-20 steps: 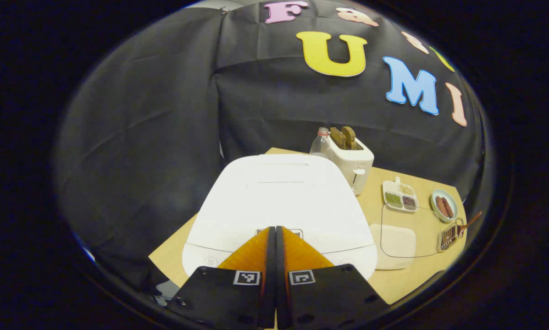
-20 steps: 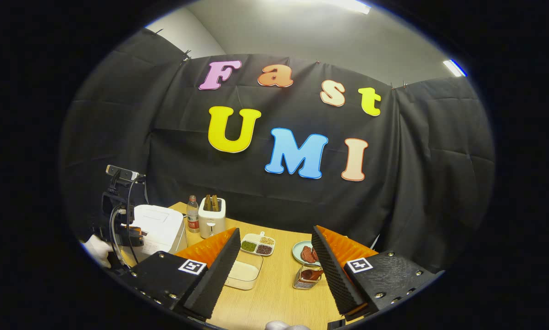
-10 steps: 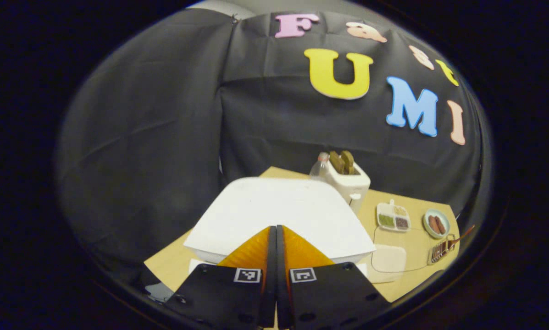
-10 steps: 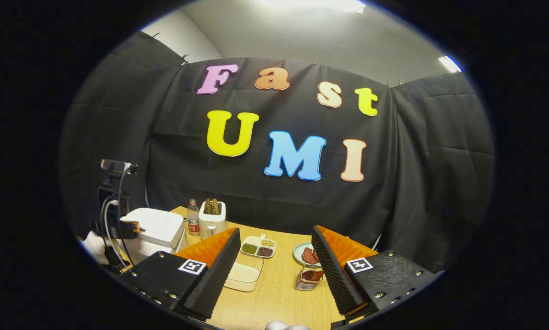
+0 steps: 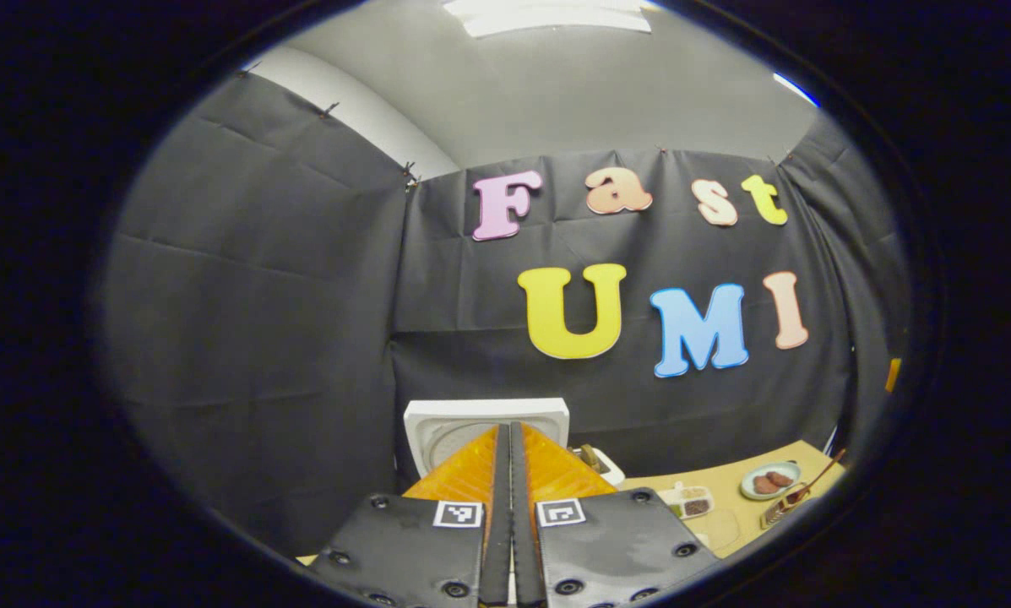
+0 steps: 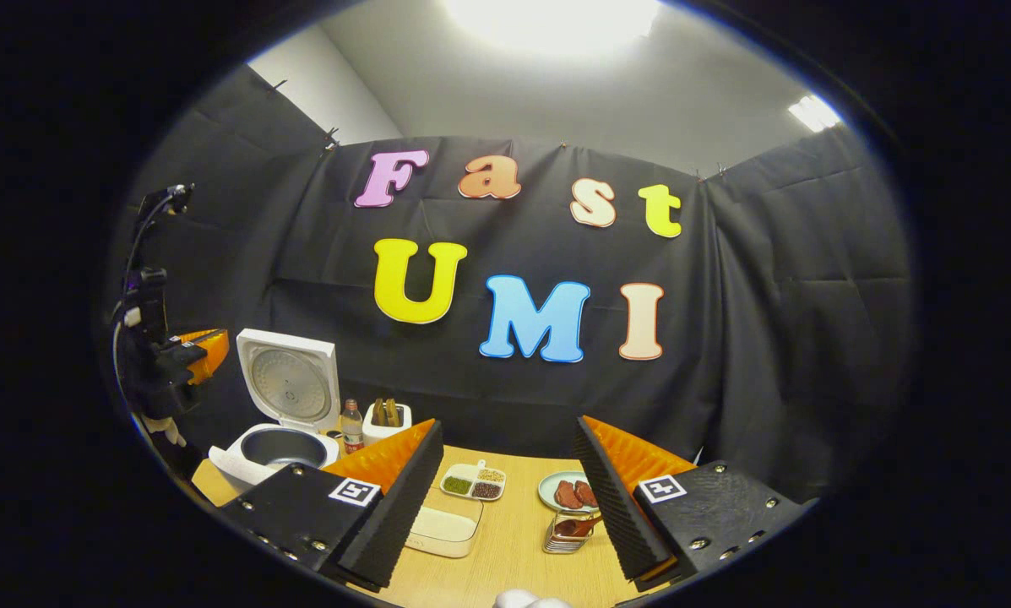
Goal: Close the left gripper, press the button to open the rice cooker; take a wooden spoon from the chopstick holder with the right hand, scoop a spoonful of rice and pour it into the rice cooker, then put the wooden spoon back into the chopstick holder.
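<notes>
Left gripper view: the left gripper (image 5: 510, 473) has its orange ribbed fingers pressed flat together with nothing between them. Beyond the tips stands the raised lid (image 5: 486, 426) of the rice cooker, a white square shell with a dull metal disc inside. Far right on the pale wooden table (image 5: 801, 464) lie a round plate (image 5: 769, 480) and the chopstick holder (image 5: 782, 507), a wooden handle slanting out of it. Risk: the lid stands close ahead of the closed tips; a forward drift could knock it down again.

Right gripper view: the right gripper (image 6: 509, 481) stands wide open and empty, its black foam pads (image 6: 404, 490) coarse and ribbed. The rice cooker (image 6: 279, 422) sits far left, lid upright, dark round pot exposed. The wooden spoon (image 6: 574, 527) rests in the wire holder near the right finger, dark bowl uppermost. A clear rectangular box of white rice (image 6: 442, 530) sits just beside the left finger; a divided white dish (image 6: 472, 483) lies behind it. Risks: the holder looks light, so a skewed grip on the smooth, slim handle could tip it; a heaped spoon may spill crossing to the cooker.
</notes>
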